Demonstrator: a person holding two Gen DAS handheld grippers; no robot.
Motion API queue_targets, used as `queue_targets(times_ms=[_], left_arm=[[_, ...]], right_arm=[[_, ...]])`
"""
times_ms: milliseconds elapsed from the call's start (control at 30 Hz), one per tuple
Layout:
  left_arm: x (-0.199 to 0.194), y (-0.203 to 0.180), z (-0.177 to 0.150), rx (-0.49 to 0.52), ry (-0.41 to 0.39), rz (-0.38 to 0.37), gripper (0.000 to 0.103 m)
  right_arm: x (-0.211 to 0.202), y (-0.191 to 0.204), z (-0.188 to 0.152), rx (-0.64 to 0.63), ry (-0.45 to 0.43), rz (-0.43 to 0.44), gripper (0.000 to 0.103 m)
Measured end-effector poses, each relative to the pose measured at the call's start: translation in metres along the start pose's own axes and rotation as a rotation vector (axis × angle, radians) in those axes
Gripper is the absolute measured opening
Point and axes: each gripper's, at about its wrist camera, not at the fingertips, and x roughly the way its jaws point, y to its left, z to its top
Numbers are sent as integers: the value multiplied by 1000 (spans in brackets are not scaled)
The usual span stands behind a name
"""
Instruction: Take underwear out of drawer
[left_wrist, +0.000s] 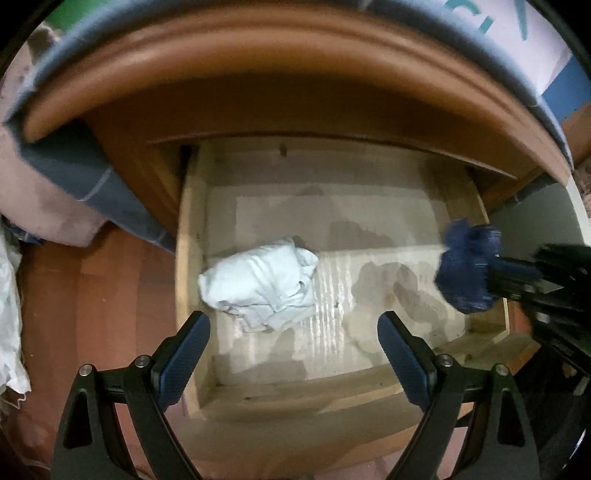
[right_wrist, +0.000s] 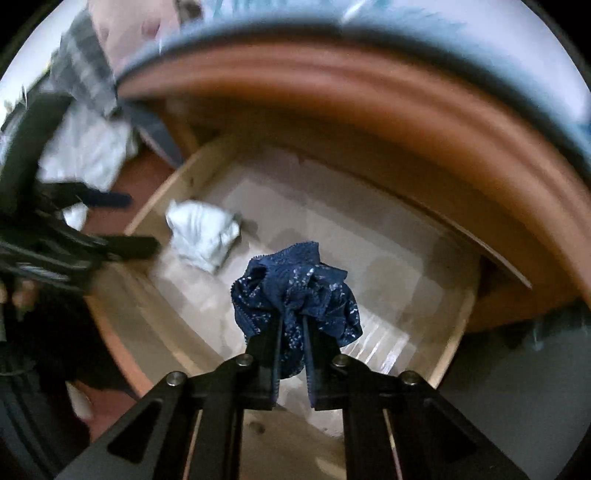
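A pale wooden drawer (left_wrist: 184, 258) stands pulled out from under a bed. A crumpled white underwear (left_wrist: 258, 284) lies on its lined floor at the left. My left gripper (left_wrist: 293, 321) hovers over the drawer's front, open and empty, with the white piece just ahead of its left finger. My right gripper (right_wrist: 293, 317) is shut on a bunched dark blue lace underwear (right_wrist: 291, 280), held above the drawer floor. In the left wrist view that blue underwear (left_wrist: 467, 266) hangs at the drawer's right side. In the right wrist view the white underwear (right_wrist: 203, 236) lies beside my left gripper (right_wrist: 129, 221).
A curved brown bed rail (left_wrist: 295, 48) overhangs the back of the drawer. Blue bedding (left_wrist: 92, 177) hangs down at the left. White cloth (right_wrist: 88, 155) lies on the reddish floor (left_wrist: 103, 295) left of the drawer. A grey surface (right_wrist: 517, 369) lies to its right.
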Motion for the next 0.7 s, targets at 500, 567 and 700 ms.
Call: queue_targets(times_ms=[500, 567, 700], left_arm=[[48, -18, 13, 269, 174, 6, 96], [55, -20, 13, 302, 206, 6, 96], [65, -18, 17, 318, 239, -6, 96]], right_arm=[[-55, -41, -3, 147, -180, 40, 9], [-52, -40, 0, 141, -167, 49, 8], [-24, -40, 1, 115, -54, 37, 8]])
